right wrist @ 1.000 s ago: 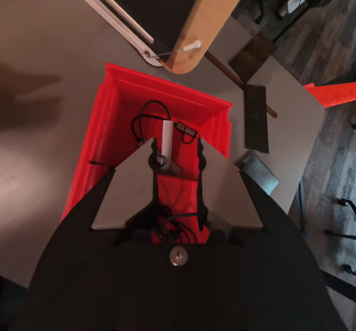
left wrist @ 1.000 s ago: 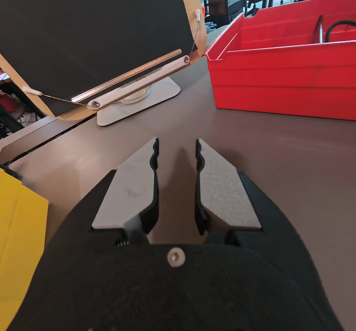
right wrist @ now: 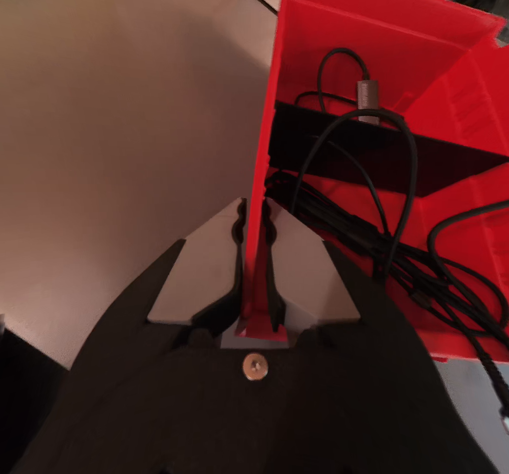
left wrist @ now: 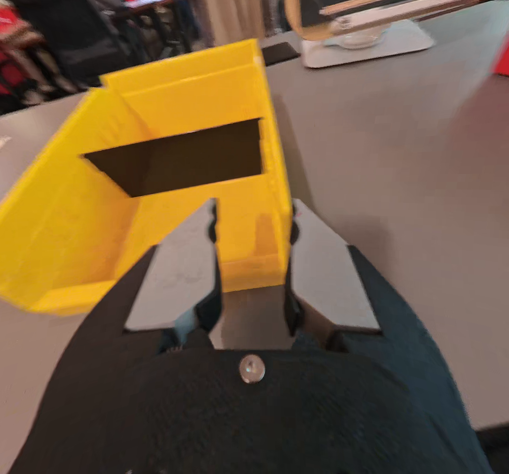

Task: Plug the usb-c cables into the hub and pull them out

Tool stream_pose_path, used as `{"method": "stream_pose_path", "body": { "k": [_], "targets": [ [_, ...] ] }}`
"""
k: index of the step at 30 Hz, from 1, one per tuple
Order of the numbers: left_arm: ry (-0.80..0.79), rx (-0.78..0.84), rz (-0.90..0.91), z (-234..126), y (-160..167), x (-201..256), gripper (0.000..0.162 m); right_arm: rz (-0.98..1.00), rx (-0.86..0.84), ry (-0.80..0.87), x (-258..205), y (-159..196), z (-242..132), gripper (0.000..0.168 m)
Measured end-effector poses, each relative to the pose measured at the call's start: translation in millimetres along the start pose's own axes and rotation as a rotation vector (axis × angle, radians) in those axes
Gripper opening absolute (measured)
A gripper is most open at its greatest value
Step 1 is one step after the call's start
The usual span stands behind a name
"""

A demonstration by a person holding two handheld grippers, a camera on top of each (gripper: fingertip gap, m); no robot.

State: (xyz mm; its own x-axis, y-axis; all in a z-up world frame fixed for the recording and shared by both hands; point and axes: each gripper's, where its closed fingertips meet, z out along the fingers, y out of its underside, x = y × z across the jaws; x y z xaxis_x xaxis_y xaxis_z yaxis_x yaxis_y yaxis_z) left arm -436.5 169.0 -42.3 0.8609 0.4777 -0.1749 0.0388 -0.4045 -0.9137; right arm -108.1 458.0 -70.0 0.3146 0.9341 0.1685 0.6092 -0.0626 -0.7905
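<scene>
Grey-brown table (left wrist: 399, 185). Yellow bin (left wrist: 68, 226) sits on it at left, red bin (right wrist: 316, 61) at right, white flat stand base (left wrist: 369, 47) at far edge beyond yellow bin.

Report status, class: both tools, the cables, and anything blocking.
Left tool open, straddling the yellow bin wall. Right tool closed on the red bin side wall. Cables tangled inside it, grey hub behind the black divider.
</scene>
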Motion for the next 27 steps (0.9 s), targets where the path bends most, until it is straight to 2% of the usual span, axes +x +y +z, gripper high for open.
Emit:
{"method": "stream_pose_path", "body": {
  "k": [1, 2, 4, 7, 10, 13, 18, 23, 24, 27],
  "targets": [
    [0.083, 0.001, -0.001, 3.9, -1.4, 14.2, 0.008, -0.002, -0.008, 0.022, 1.1, -0.6, 0.5, 0.006],
    [0.058, 0.001, 0.018, 9.0, -2.2, 13.6, 0.004, 0.001, -0.016, 0.044, 0.9, -1.3, 1.4, 0.004],
    [-0.021, -0.009, 0.127, 15.3, -3.4, 6.8, 0.002, 0.016, -0.029, 0.062, -7.3, -4.3, 4.5, 0.006],
    [-0.036, 0.052, 0.120, 10.4, -13.8, -4.2, 0.001, 0.002, -0.045, 0.078, -29.7, -12.5, 7.6, 0.010],
    [-0.043, 0.115, 0.126, -4.6, -25.7, -19.1, 0.001, -0.001, -0.062, 0.099, -58.0, -22.7, 11.7, 0.011],
    [-0.063, 0.131, 0.139, -28.2, -36.7, -30.8, 0.001, 0.084, -0.053, 0.015, -103.9, -39.1, 17.0, 0.021],
    [-0.051, 0.228, 0.091, -71.2, -54.5, -48.5, 0.001, 0.101, -0.005, -0.101, -189.8, -85.8, 34.9, 0.028],
    [-0.108, 0.295, 0.098, -97.9, -68.1, -60.3, 0.001, 0.065, 0.067, -0.265, -310.2, -148.4, 83.3, 0.046],
    [-0.124, 0.310, 0.100, -101.1, -70.2, -64.1, 0.001, 0.064, 0.100, -0.268, -328.6, -167.3, 92.2, 0.039],
    [-0.161, 0.339, 0.087, -112.5, -75.2, -76.5, 0.001, 0.032, 0.168, -0.291, -367.6, -208.1, 89.7, 0.041]
  ]
}}
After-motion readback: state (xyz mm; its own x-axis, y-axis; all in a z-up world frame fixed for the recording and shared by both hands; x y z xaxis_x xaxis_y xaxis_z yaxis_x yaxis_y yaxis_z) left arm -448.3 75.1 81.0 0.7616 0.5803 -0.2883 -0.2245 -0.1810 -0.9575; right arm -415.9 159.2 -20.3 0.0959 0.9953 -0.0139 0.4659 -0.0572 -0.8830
